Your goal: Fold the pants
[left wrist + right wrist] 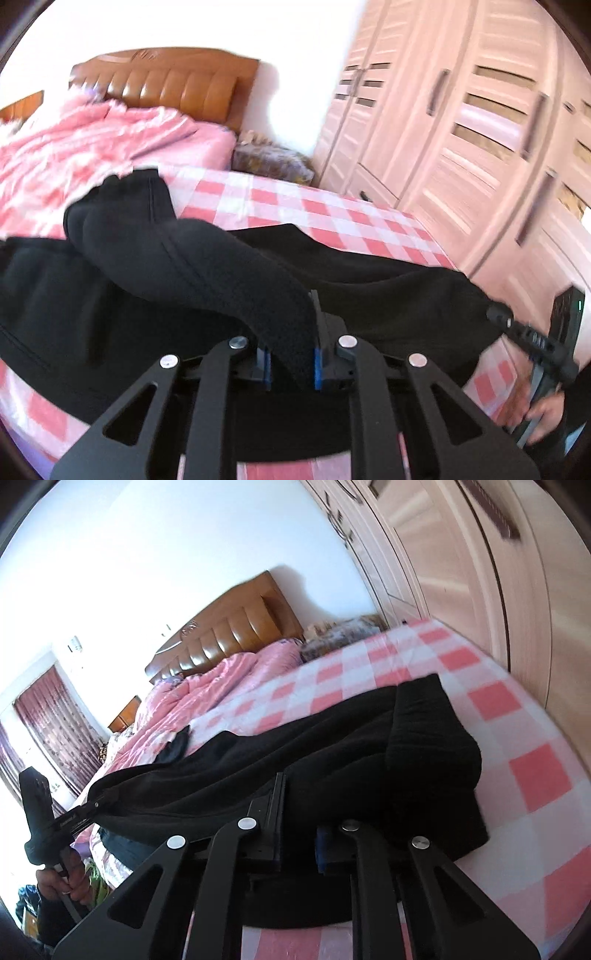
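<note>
Now | left gripper jaws clamp black pants | right gripper likewise

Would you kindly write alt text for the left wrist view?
The left gripper is shut on a fold of the black pants, which lie on the pink checked bed sheet. At right, a hand holds the right gripper.
</note>
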Demonstrator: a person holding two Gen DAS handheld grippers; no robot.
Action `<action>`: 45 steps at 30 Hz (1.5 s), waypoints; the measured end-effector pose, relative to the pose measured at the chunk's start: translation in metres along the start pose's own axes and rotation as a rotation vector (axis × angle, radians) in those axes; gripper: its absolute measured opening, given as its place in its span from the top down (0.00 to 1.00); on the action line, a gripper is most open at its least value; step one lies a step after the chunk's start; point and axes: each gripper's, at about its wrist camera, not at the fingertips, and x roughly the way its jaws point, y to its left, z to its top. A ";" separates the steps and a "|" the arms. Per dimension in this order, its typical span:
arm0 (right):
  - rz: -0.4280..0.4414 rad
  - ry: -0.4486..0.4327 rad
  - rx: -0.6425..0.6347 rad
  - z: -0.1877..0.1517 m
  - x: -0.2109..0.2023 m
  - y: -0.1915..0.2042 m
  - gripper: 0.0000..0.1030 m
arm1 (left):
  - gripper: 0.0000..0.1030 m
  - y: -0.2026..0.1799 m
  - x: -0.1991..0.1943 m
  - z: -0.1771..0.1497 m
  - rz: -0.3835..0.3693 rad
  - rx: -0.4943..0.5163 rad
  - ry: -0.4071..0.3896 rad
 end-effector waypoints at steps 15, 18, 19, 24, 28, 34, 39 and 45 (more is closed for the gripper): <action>-0.032 0.110 0.013 -0.039 0.010 -0.017 0.86 | 0.86 0.003 0.018 -0.063 0.074 0.090 0.148; -0.028 0.146 0.080 -0.054 0.021 -0.037 0.86 | 0.86 0.005 0.029 -0.073 0.076 0.085 0.193; -0.001 0.130 0.103 -0.056 0.019 -0.042 0.87 | 0.86 0.006 0.034 -0.075 0.078 0.088 0.205; 0.031 0.097 0.153 -0.051 0.008 -0.050 0.74 | 0.84 0.004 0.039 -0.080 0.107 0.136 0.194; 0.041 0.075 0.200 -0.046 0.004 -0.063 0.73 | 0.82 0.004 0.038 -0.081 0.109 0.132 0.194; -0.018 0.030 0.088 -0.031 0.001 -0.043 0.79 | 0.82 0.002 0.037 -0.080 0.113 0.135 0.192; -0.014 0.032 0.067 -0.024 0.004 -0.044 0.81 | 0.82 -0.003 0.035 -0.080 0.118 0.142 0.185; 0.026 0.097 0.201 -0.045 0.011 -0.076 0.85 | 0.81 -0.003 0.034 -0.081 0.124 0.144 0.181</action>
